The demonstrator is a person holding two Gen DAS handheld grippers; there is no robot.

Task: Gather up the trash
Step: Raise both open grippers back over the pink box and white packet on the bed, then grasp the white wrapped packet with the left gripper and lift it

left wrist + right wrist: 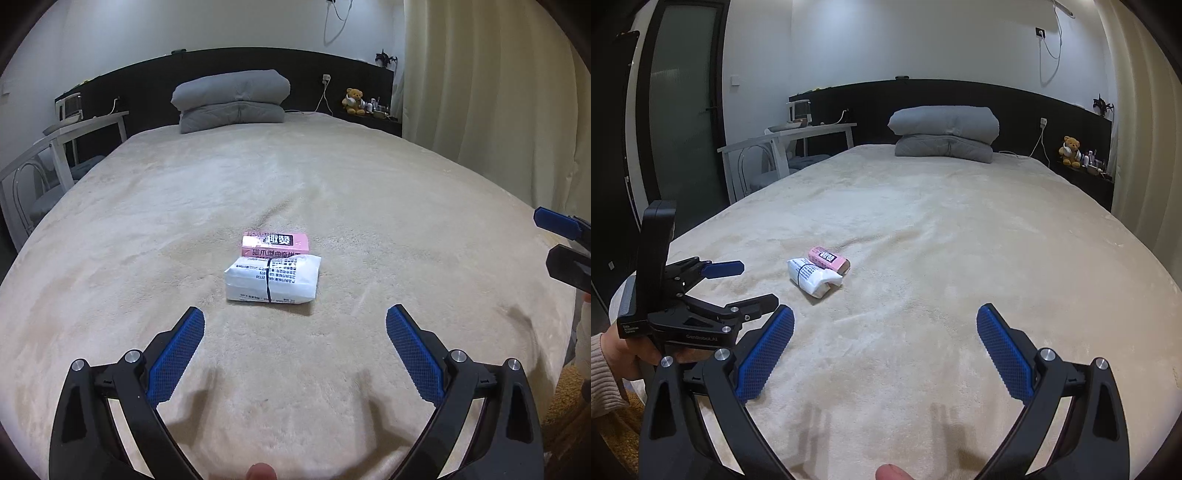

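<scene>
Sitting near the foot of the big bed with the fuzzy beige blanket [332, 192]: a crumpled white printed wrapper pack [272, 280] touching a small pink snack box [275, 244] right behind it. Left gripper [295, 325] hovering just short of the pack, jaws wide open, nothing between them. Right gripper [885, 323] off to the side, jaws spread wide too (also empty). Folded grey quilt [943, 133] up by the headboard.

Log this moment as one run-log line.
left tongs: open, empty, facing packets | right tongs: open, empty | white packet: on bed, touching pink box | trash: uncollected
</scene>
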